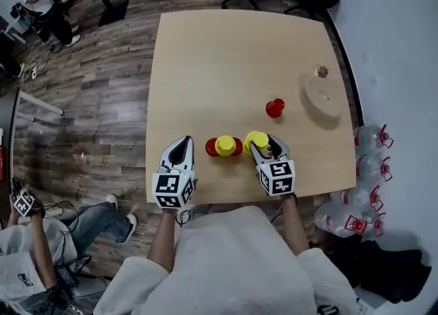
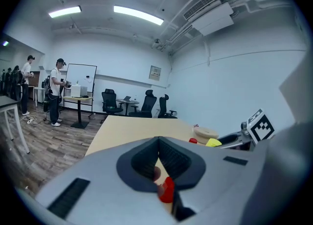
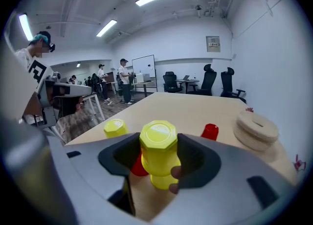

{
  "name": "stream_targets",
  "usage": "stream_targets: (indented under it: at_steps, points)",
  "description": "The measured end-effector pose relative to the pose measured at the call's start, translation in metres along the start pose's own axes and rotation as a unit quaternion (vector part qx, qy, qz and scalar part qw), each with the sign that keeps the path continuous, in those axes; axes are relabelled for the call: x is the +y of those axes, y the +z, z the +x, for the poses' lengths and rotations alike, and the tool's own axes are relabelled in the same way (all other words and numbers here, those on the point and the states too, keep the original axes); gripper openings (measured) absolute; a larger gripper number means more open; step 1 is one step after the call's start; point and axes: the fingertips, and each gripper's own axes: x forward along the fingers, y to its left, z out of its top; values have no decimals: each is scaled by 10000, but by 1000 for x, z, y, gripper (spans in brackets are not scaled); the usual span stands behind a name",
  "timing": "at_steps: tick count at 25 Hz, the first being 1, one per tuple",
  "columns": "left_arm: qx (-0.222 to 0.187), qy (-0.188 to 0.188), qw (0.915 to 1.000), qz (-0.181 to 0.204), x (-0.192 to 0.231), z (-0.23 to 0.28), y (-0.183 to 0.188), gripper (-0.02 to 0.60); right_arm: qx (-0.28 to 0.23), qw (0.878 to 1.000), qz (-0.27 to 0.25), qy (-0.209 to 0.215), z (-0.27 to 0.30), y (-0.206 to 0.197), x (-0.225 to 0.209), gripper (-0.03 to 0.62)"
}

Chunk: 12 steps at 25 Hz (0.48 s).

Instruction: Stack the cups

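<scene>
At the near edge of the table, just right of the middle: an upturned yellow cup, pinched at its flanks by the right gripper, pads pressed on either side, flat octagonal base uppermost. Probably gripped mouth-down on purpose, so as to drop over another cup in the same pose, and taken by the sides to leave the open rim free underneath.

Close to its left, a second yellow cup with red cups showing at both sides. Resting on them or standing among them? Hard to say from above. Likely the place to stack onto.

Further left, just beside that cluster and apart from it, the left gripper: tips brought together, nothing between them, only a glimpse of red through the gap behind the tips. Seemingly parked there as a steadying hand.

Further up the table, a lone red cup, also inverted and not yet gathered in. Beyond it, near the right edge, a pale wooden ring with a small brown thing beside it.

All cups mouth-down, so nothing held inside any — as far as can be seen.
</scene>
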Motion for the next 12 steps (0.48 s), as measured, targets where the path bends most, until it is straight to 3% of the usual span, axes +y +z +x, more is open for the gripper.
stream_targets:
  at_steps: [5, 12]
  points:
    - [-31, 170, 9998, -72, 12, -11, 0, 12, 146, 9995, -144, 237, 11, -6, 23, 236]
    - [-54, 277, 9995, -126, 19, -21, -6, 12, 284, 9991, -196, 254, 19, -17, 29, 236]
